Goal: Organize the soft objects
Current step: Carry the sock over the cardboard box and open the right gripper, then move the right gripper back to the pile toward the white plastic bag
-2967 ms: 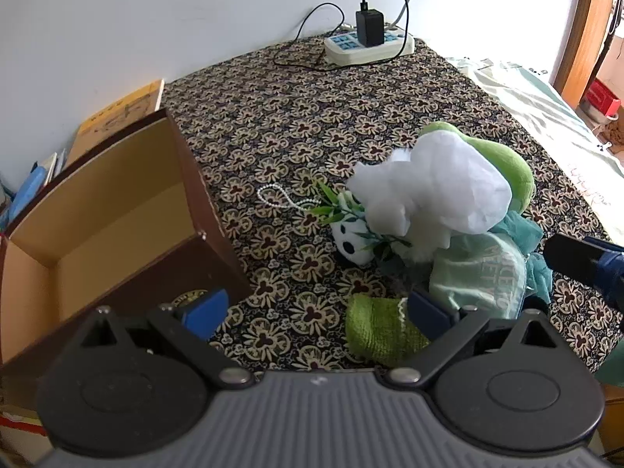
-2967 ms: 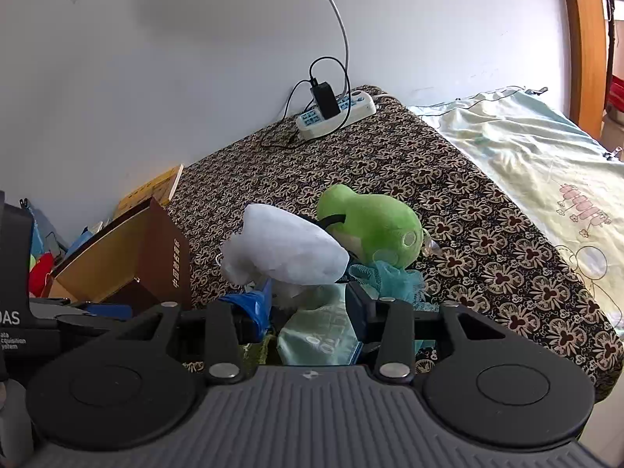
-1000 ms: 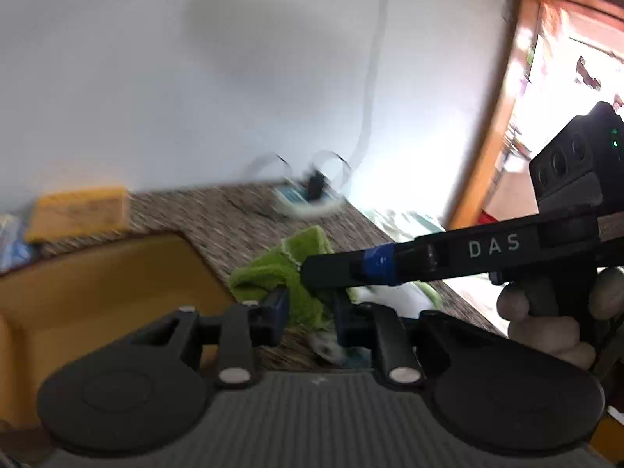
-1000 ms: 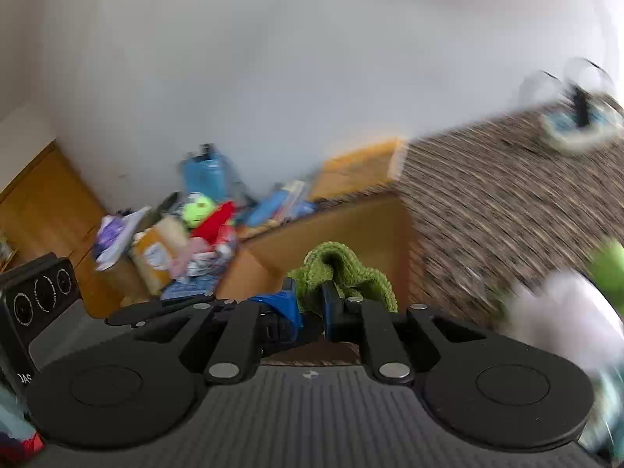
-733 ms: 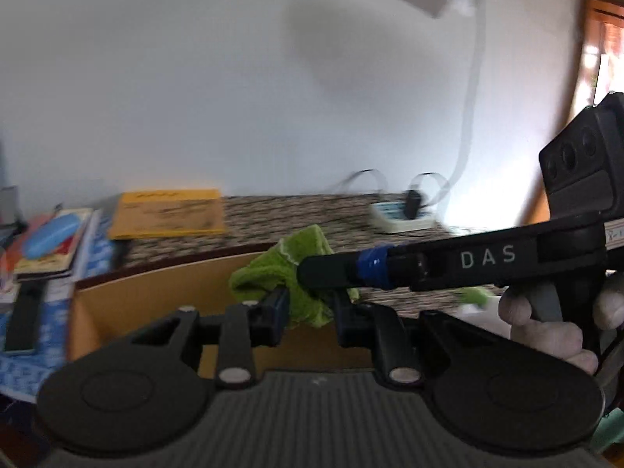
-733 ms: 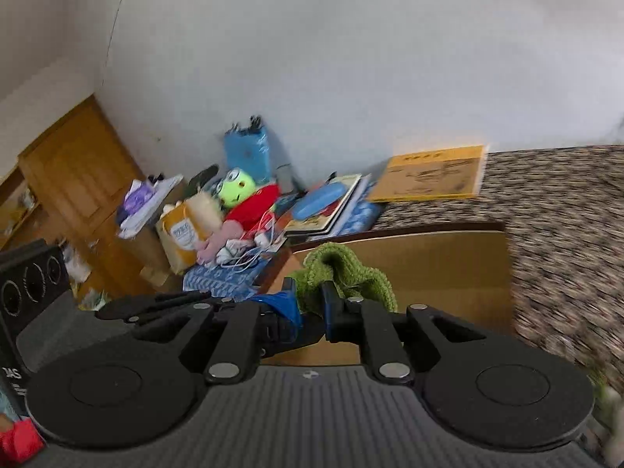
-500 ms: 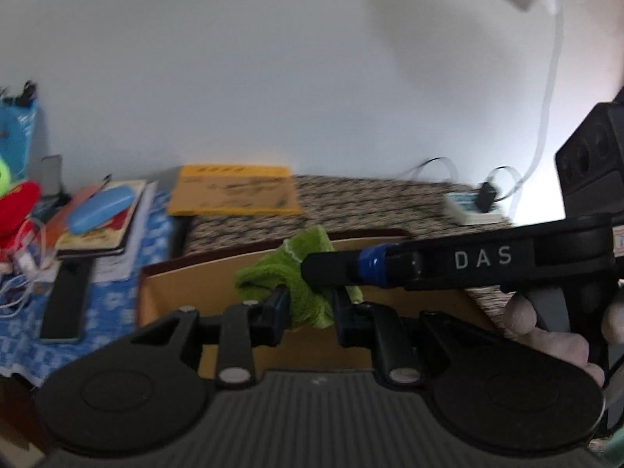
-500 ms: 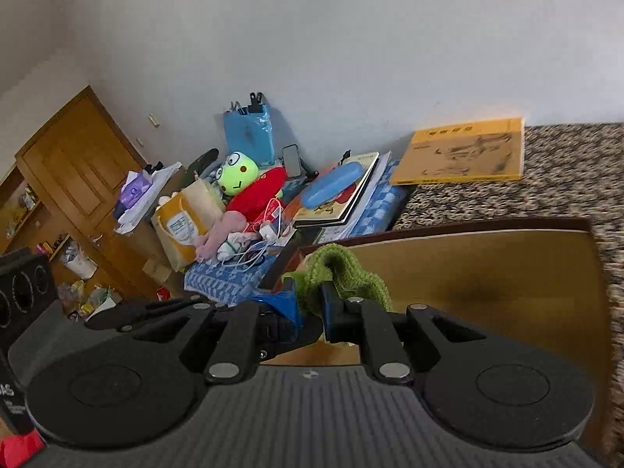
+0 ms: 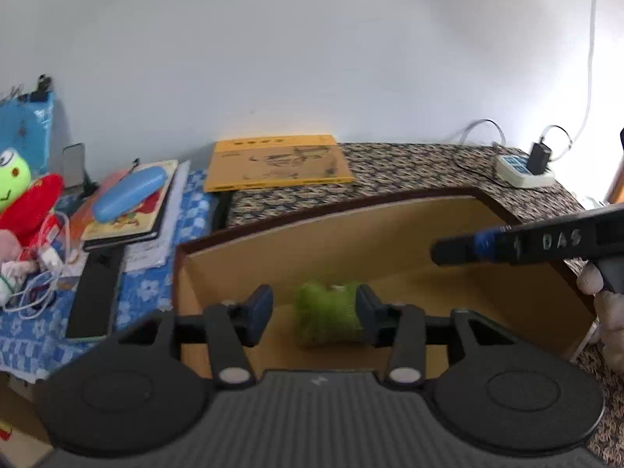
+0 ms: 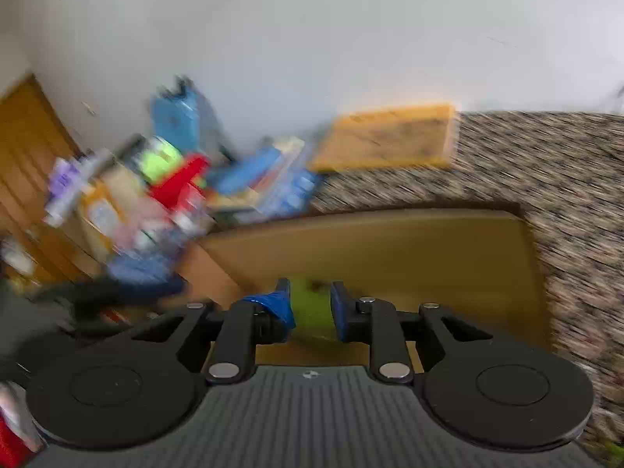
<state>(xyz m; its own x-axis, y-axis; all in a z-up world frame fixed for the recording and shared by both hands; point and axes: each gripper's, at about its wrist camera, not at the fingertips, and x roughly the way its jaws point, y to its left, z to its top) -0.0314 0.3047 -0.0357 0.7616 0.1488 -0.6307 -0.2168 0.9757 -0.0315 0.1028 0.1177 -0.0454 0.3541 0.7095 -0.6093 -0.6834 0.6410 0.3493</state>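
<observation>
The left tool (image 9: 312,312) was opening, and its two blue pads stood wide apart. A small green knitted cloth (image 9: 327,316) was between them. It sat close by the right pad, with a clear gap on the left side, so the pads did not press it. It was blurry. It looked like a soft, fuzzy lump, bright green, and it was inside the open cardboard box (image 9: 390,234), low against the tan inner wall.

The right tool (image 10: 310,308) was opening too, only a little. The same green cloth (image 10: 312,312) filled the narrow gap between its pads. That view was so blurry that I could not tell if the pads touched it.

Only the left view showed the right tool from the side, a long black bar with a blue band, held by a hand (image 9: 608,312) over the box. It also showed a yellow book (image 9: 277,162) on the patterned bed cover (image 9: 409,167), a white power strip (image 9: 522,169) with a black plug, and a blue case (image 9: 130,193) on some books.

Only the right view showed a wooden door (image 10: 27,163) far to the left.
</observation>
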